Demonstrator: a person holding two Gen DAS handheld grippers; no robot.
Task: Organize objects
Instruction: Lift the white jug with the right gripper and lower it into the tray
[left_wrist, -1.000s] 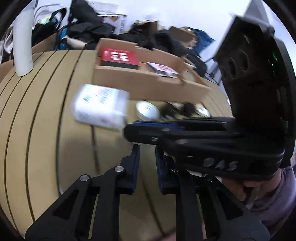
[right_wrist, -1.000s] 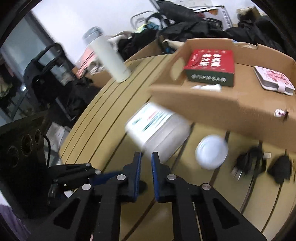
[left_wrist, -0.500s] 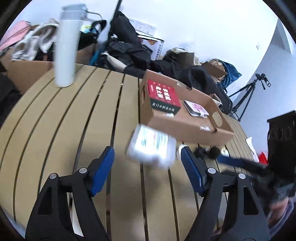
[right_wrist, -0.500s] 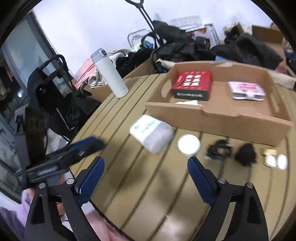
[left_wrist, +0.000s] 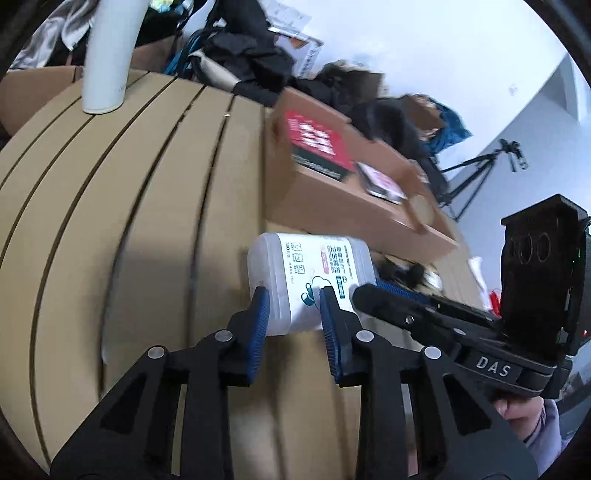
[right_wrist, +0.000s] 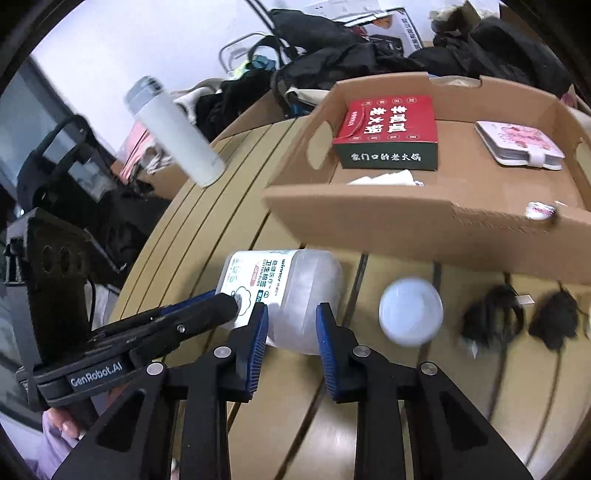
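A translucent cotton-swab tub (left_wrist: 314, 273) (right_wrist: 291, 284) with a white label lies on its side on the slatted wooden table (left_wrist: 129, 221). My left gripper (left_wrist: 291, 299) hangs just in front of the tub's near end. Its jaws are closing, and the tub shows in the narrow gap, wider than the gap and not pressed. My right gripper (right_wrist: 290, 314) comes at the tub from the other side. Its jaws are drawn in to a narrow gap and grip nothing. Each gripper's tip shows in the other's view, close beside the tub.
Behind the tub stands an open cardboard tray (right_wrist: 406, 225) holding a red box (right_wrist: 388, 125) and a pink-white wallet (right_wrist: 521, 144). A white round lid (right_wrist: 410, 314) and black chargers (right_wrist: 491, 317) lie to the right. A white bottle (right_wrist: 177, 136) stands far left. A hand (left_wrist: 517, 406) holds the right gripper.
One second ago both grippers were shut, and half a second ago both stood wide open. Both have now narrowed again and moved close to the tub.
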